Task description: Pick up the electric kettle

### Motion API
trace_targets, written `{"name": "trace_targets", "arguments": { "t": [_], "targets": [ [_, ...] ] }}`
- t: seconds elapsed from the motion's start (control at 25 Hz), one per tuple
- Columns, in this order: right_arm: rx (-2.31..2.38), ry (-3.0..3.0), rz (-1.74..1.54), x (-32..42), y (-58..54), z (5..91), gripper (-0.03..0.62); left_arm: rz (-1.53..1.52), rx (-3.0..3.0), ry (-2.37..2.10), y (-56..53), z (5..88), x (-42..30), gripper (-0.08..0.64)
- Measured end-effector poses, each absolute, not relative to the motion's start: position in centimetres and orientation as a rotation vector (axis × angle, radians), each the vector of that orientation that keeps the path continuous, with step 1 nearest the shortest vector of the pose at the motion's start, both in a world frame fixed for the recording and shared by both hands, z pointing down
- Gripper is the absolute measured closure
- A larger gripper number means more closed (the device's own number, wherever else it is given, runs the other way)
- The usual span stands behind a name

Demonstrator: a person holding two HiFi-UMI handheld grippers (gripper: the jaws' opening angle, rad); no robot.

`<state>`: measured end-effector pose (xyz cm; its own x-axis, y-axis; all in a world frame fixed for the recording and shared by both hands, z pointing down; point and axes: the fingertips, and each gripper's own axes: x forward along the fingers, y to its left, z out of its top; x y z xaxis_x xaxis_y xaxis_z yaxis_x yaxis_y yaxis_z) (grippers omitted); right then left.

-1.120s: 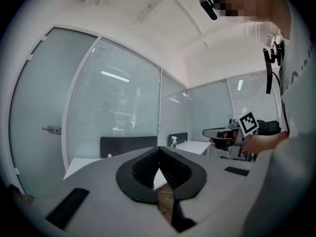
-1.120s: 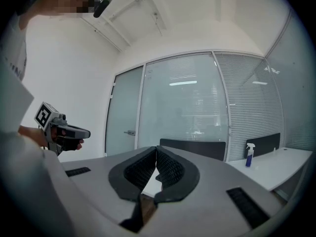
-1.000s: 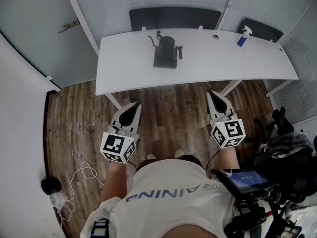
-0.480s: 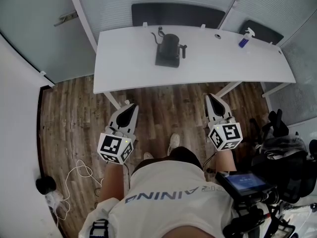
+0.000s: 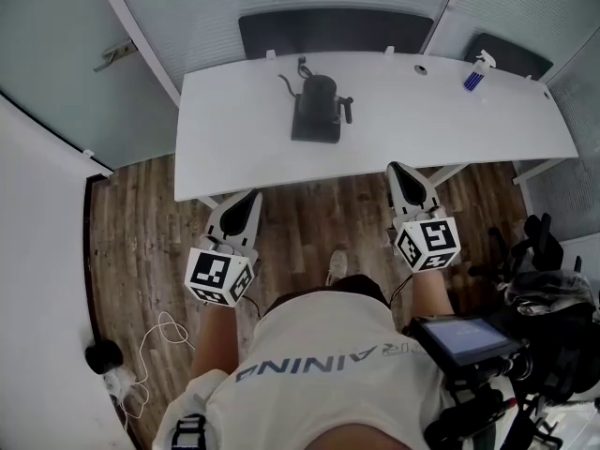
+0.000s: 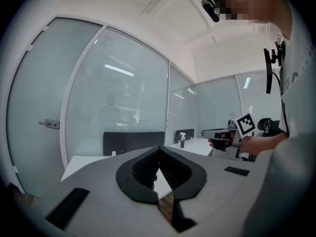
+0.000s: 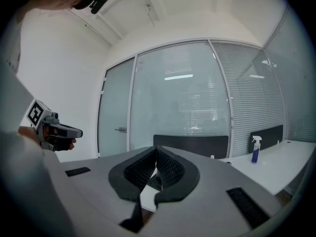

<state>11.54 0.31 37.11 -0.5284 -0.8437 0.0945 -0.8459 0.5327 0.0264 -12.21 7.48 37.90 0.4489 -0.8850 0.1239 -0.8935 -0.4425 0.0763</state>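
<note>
Black kettle (image 5: 319,97) on table (image 5: 234,120), spout barely visible | left claw (image 5: 249,201) pressed together | right claw (image 5: 400,170) pressed together

an office room: frosted glass partition walls (image 5: 206,7) with blinds, a glass door (image 5: 47,54) with a lever handle (image 5: 110,54), one long white desk (image 5: 234,129), dark divider panels (image 5: 328,31) behind it, wood-plank floor (image 5: 141,223).
</note>
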Motion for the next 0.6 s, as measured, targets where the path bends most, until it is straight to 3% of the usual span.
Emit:
{"name": "trace_targets", "arguments": {
  "t": [0.6],
  "targets": [
    [1.326,-2.727,0.195,19.0,-14.6,41.4,0.581,0.155,2.476,-1.591,-7.2,39.6,-3.3,0.546]
  ]
}}
